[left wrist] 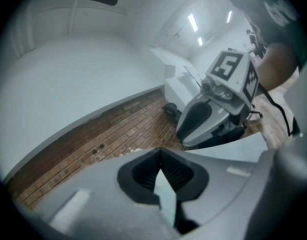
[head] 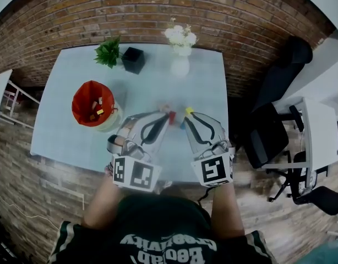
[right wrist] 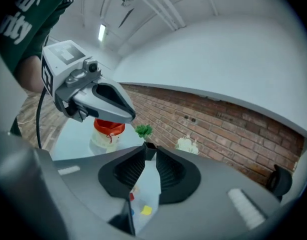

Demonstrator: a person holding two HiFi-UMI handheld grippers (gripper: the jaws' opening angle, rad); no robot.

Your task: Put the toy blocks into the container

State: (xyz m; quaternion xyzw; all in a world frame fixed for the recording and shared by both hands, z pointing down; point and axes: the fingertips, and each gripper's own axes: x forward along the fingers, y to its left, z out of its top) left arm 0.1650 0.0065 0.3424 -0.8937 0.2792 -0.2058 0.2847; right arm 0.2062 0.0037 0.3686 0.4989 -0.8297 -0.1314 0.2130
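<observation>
Partly masked by left gripper (head: 168, 115) and right gripper (head: 186, 115), jaws of both closed on nothing, toy blocks (right wrist: 146, 210) are seen blurred on the pale bench (head: 205, 76); others inside the red container (head: 91, 104). Brick wall (right wrist: 233, 124) behind.

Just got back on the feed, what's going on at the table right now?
A person holds both grippers low over the table, tips side by side by a few loose blocks: a red block, a yellow block and a blue block. The left gripper and the right gripper each have their jaws closed at the tips, with nothing between them. The red-lined container on the left already holds some blocks.
</observation>
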